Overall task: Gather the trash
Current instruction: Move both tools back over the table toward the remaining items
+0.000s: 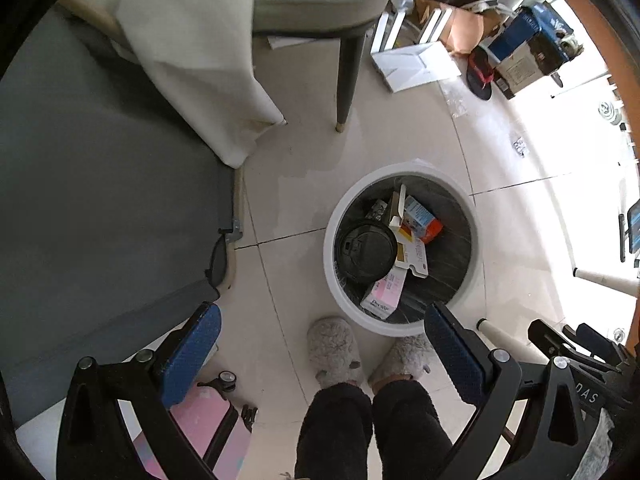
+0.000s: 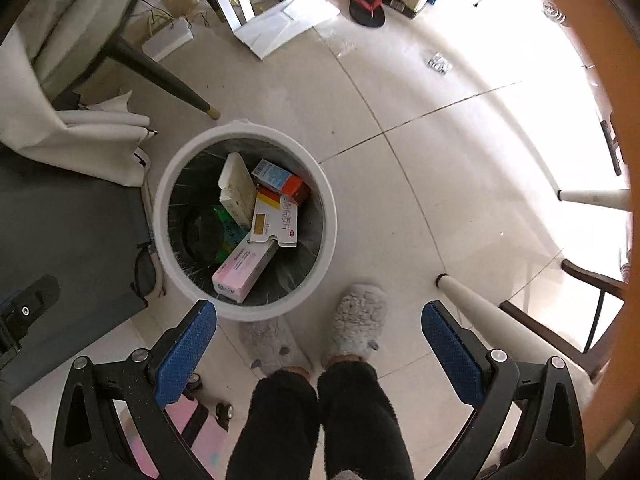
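Observation:
A white round trash bin (image 1: 332, 216) (image 2: 164, 200) stands on the tiled floor below both grippers. Inside lie a black round lid (image 1: 366, 250), a pink box (image 1: 384, 292) (image 2: 244, 266), a white and yellow box (image 1: 412, 254) (image 2: 276, 220), a blue and orange box (image 1: 422, 220) (image 2: 282, 180) and a cream box (image 2: 238, 190). My left gripper (image 1: 320, 340) is open and empty, high above the floor near the bin's front rim. My right gripper (image 2: 320, 340) is open and empty, to the right of the bin.
The person's feet in grey fluffy slippers (image 1: 334, 350) (image 2: 358, 326) stand by the bin. A grey table (image 1: 100, 200) with a white cloth (image 1: 192, 60) is on the left. A chair leg (image 1: 348, 80), cardboard boxes (image 1: 416, 64), a flip-flop (image 2: 366, 2) and a pink suitcase (image 1: 204, 420) are around.

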`<state>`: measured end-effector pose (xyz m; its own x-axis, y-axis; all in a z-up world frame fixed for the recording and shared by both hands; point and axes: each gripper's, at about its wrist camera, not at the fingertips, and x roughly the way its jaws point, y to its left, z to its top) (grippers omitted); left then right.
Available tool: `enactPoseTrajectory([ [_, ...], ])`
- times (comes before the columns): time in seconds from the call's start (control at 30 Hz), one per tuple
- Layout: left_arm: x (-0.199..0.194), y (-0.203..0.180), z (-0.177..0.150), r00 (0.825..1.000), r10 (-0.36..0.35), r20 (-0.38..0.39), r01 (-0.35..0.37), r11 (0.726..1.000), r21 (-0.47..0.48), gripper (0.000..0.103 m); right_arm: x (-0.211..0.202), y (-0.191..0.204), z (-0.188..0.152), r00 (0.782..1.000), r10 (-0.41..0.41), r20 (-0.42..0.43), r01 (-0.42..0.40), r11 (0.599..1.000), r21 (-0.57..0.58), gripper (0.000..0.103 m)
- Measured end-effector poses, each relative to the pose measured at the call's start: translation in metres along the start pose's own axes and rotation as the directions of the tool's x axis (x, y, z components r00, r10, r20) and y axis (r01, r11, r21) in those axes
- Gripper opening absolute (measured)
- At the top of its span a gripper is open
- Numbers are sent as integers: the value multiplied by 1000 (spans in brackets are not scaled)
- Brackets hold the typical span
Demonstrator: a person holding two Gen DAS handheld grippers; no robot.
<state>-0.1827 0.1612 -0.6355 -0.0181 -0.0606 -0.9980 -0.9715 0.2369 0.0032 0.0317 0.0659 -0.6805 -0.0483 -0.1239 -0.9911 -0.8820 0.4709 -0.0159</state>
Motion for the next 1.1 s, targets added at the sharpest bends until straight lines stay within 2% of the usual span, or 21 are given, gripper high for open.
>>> enactPoseTrajectory([
  [0.23,-70,0,-17,999,-1,35,0,1000,19,103,-74,1,-21,999,-9,44,11,999,-39,103],
  [0.63,-216,-12,-63,995,-39,96,30,995,96,103,-232,-9,-69,991,51,121,-46,998,-43,103],
  [0.83,-276,-17,-84,989,-58,135,40,990,134,103,-306,-15,-98,985,73,159,-66,997,-49,103],
  [0.97,-317,-20,-95,981,-62,182,35,988,150,103,-349,-18,-117,977,108,185,-102,994,-42,103],
  [1.1,-359,-24,-97,963,-44,267,-3,985,172,103,-386,-28,-125,958,162,237,-165,986,-9,103],
])
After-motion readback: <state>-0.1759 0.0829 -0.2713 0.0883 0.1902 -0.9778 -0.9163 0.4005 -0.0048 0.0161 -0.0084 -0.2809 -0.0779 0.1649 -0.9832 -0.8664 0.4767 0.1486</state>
